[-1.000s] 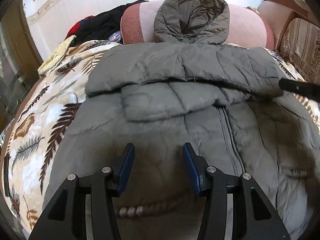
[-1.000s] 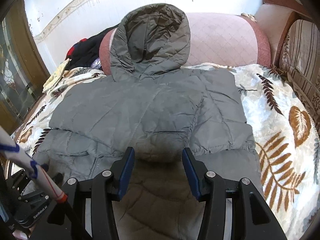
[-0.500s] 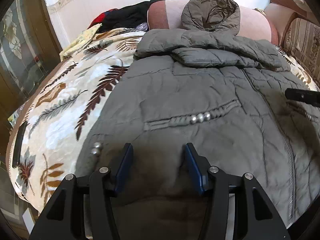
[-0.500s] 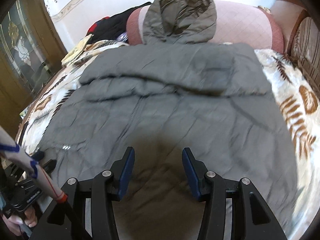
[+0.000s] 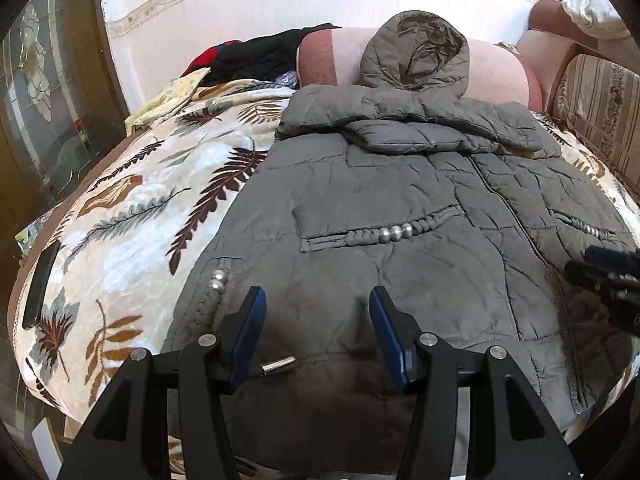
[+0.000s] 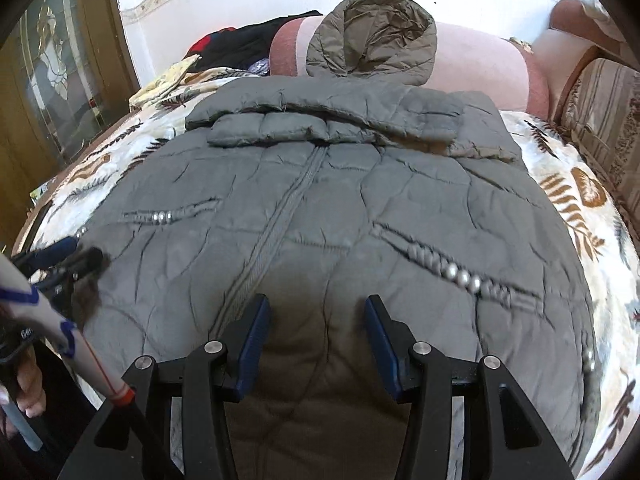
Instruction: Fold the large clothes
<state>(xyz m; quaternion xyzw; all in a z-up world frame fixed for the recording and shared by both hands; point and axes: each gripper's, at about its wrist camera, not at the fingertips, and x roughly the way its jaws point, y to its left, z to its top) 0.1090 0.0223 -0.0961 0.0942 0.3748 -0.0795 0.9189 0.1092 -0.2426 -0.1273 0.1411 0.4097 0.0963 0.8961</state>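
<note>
A grey padded hooded jacket (image 5: 420,208) lies front-up on a leaf-patterned blanket (image 5: 132,216). Both sleeves (image 5: 408,136) are folded across its chest, and its hood (image 5: 416,56) rests against a pink bolster. It also shows in the right wrist view (image 6: 340,208). My left gripper (image 5: 316,320) is open and empty just above the jacket's bottom hem on its left half. My right gripper (image 6: 316,320) is open and empty above the hem, just right of the zip (image 6: 280,216). Each gripper shows at the edge of the other's view.
A pink bolster (image 6: 480,64) lies across the far end. Dark and red clothes (image 5: 256,54) are piled at the far left. A striped sofa arm (image 5: 600,108) stands on the right. A wooden glass door (image 6: 52,72) is on the left. A dark flat object (image 5: 40,284) lies on the blanket's left edge.
Both grippers have drawn back from the folded sleeves down the jacket to its bottom hem. They stay open and empty. The jacket has not moved.
</note>
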